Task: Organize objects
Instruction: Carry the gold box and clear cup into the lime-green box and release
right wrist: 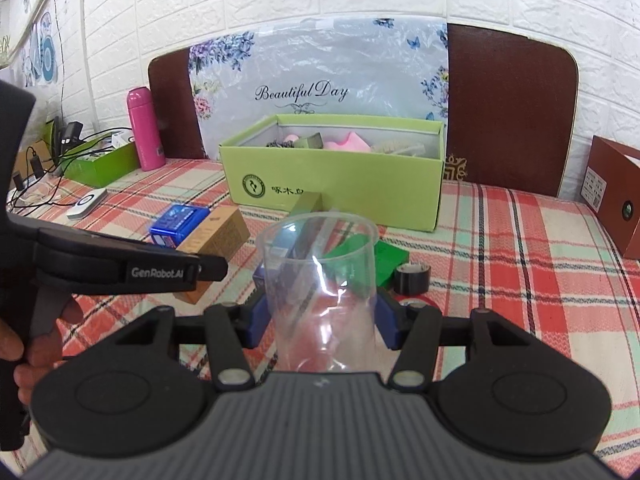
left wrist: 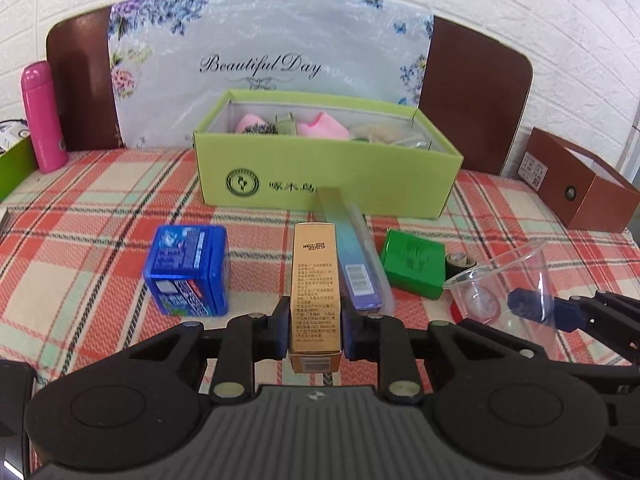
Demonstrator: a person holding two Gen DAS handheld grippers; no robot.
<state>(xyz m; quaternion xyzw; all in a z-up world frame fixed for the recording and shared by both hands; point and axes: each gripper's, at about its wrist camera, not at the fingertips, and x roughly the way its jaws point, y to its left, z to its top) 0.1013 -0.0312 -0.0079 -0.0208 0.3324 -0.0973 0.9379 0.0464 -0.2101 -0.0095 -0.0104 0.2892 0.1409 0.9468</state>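
My left gripper (left wrist: 316,330) is shut on a tall gold box (left wrist: 315,280), held just above the plaid cloth. In the right wrist view the same gold box (right wrist: 218,238) shows beside the left gripper's black body. My right gripper (right wrist: 320,320) is shut on a clear plastic cup (right wrist: 322,280), lying on its side with its mouth facing away; that cup (left wrist: 508,284) shows at the right of the left wrist view. A light green open box (left wrist: 328,172) with pink items and other things inside stands behind, also seen as the green box (right wrist: 336,184).
On the cloth lie a blue pack (left wrist: 188,270), a long blue-green box (left wrist: 352,256), a green box (left wrist: 412,268) and a black tape roll (right wrist: 412,278). A pink bottle (left wrist: 42,116) stands at left, a brown box (left wrist: 580,188) at right. A person's hand (right wrist: 24,344) holds the left gripper's handle.
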